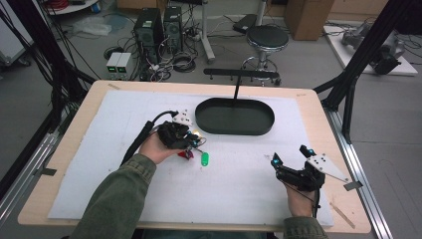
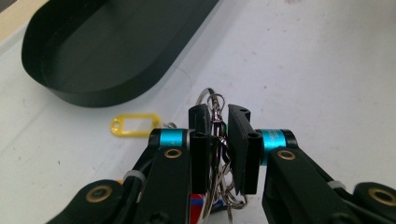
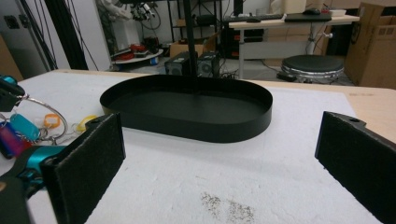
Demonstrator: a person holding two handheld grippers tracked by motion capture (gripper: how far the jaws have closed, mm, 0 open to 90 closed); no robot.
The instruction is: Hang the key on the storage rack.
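A bunch of metal key rings (image 2: 215,103) with coloured tags lies on the white mat left of centre. My left gripper (image 2: 218,122) is shut on those rings, which are pinched upright between its two pads. A yellow tag (image 2: 135,125) lies flat just left of the jaws. In the high view the left gripper (image 1: 190,142) sits over the bunch, with a red tag (image 1: 186,155) and a green tag (image 1: 204,160) beside it. My right gripper (image 1: 290,155) rests near the front right, open wide with nothing between its pads (image 3: 88,163).
A black oval tray (image 1: 204,122) stands at the back centre of the mat, with a thin black post (image 1: 237,88) and crossbar rising from it. The same tray (image 3: 252,122) lies straight ahead of the right gripper. The table edge (image 1: 343,164) is close on the right.
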